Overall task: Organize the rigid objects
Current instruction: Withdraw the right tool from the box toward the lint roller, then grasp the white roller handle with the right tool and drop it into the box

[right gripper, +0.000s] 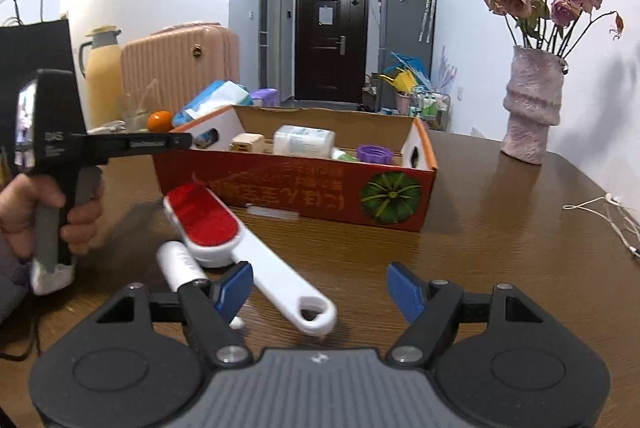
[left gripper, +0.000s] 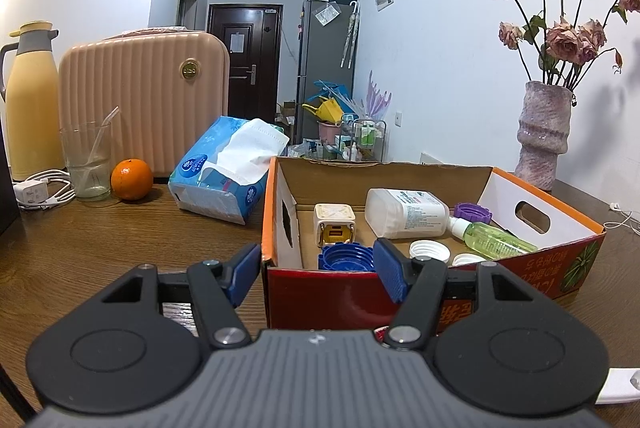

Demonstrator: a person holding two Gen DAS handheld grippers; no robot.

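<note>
A red and orange cardboard box (left gripper: 340,288) (right gripper: 320,196) stands on the wooden table. In it lie a white bottle (left gripper: 406,214), a cream cube charger (left gripper: 334,228), a blue lid (left gripper: 346,257), a purple lid (left gripper: 473,212), a green spray bottle (left gripper: 496,238) and white lids (left gripper: 430,250). My left gripper (left gripper: 316,268) is open and empty at the box's near left corner. My right gripper (right gripper: 320,292) is open and empty, just above the handle of a white lint brush with a red pad (right gripper: 240,240). A white tube (right gripper: 180,264) lies left of the brush.
A tissue pack (left gripper: 224,172), an orange (left gripper: 131,179), a glass (left gripper: 86,160), a white charger with cable (left gripper: 36,190), a yellow jug (left gripper: 32,100) and a pink case (left gripper: 144,100) stand at the back left. A vase of dried roses (right gripper: 530,108) stands at the right. White earphones (right gripper: 612,216) lie near the right edge.
</note>
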